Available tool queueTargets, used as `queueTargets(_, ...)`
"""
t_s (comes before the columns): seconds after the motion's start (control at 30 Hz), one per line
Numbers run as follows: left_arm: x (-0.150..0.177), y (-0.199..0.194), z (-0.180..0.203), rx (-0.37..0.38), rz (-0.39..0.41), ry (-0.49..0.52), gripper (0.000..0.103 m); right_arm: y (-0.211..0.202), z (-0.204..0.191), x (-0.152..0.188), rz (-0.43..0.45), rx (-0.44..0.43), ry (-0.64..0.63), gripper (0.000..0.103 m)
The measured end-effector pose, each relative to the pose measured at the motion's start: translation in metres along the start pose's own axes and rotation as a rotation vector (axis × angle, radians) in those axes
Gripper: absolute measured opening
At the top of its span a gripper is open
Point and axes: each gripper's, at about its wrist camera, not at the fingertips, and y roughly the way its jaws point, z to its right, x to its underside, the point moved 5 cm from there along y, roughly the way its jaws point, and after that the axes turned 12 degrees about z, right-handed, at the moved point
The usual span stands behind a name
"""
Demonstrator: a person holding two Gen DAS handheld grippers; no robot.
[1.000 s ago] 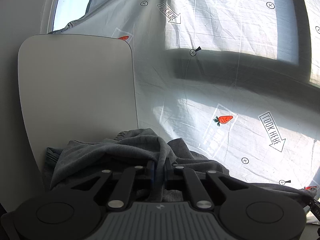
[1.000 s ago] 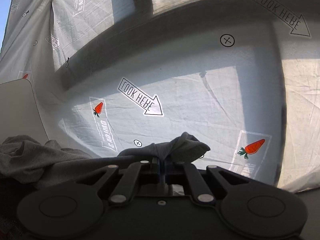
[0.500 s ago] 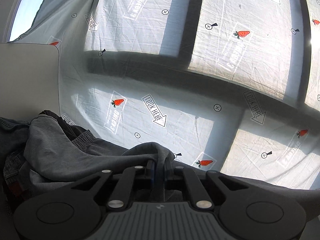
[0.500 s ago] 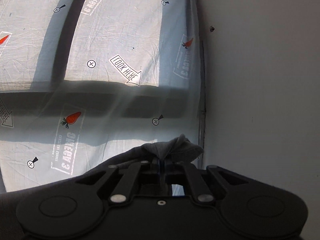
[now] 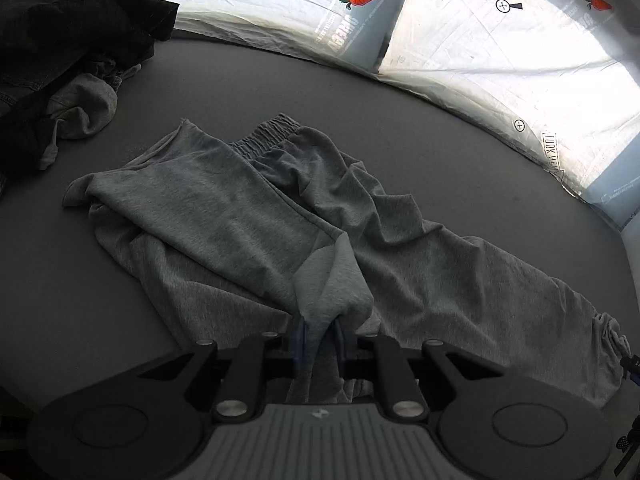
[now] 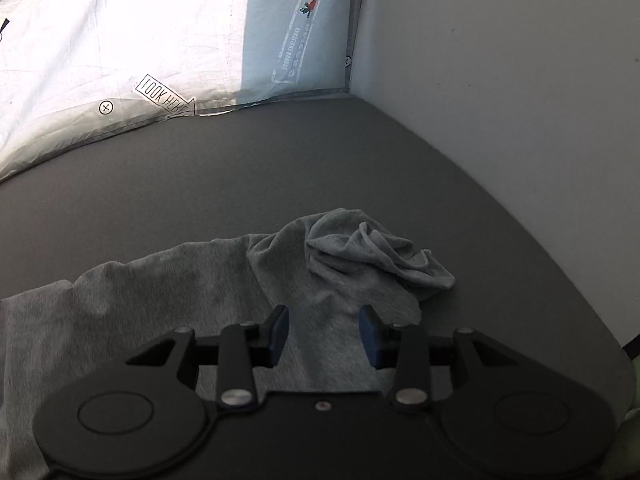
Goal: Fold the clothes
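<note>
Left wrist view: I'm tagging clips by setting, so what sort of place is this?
Probably a home laundry-folding spot: grey sweatpants spread on a grey surface, a clothes pile, a printed sheet hung behind.

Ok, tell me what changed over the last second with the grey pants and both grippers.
The grey pants, held up in front of the printed sheet before, now lie spread on the dark surface. The right gripper has let go of its leg end and stands open. The left gripper stays shut on the other leg.

Left gripper pinched — right gripper jaws apart.
</note>
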Motion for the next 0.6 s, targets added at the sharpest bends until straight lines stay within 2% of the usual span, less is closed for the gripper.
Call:
queueTargets(0.07,-0.016,-0.004,-0.009,-0.036,0.041,0.034,0.029,0.002,-0.015,-0.004,0.016,-0.027,0.009,0.043)
queueTargets(0.17,-0.03,0.0,-0.016,-0.084,0.079,0.074,0.031,0.006,-0.037,-0.009,0.04,-0.069,0.023,0.051)
queueTargets(0.3,-0.05,0.015,-0.018,-0.087,0.118,0.07,0.04,0.011,-0.065,-0.017,0.071,-0.12,0.04,0.054)
queueTargets(0.47,-0.072,0.053,-0.019,-0.064,0.121,0.069,0.044,0.017,-0.072,-0.022,0.077,-0.107,0.016,0.055)
queueTargets(0.6,-0.089,0.088,-0.016,-0.069,0.106,0.115,0.044,0.023,-0.065,-0.023,0.065,-0.068,0.003,0.055)
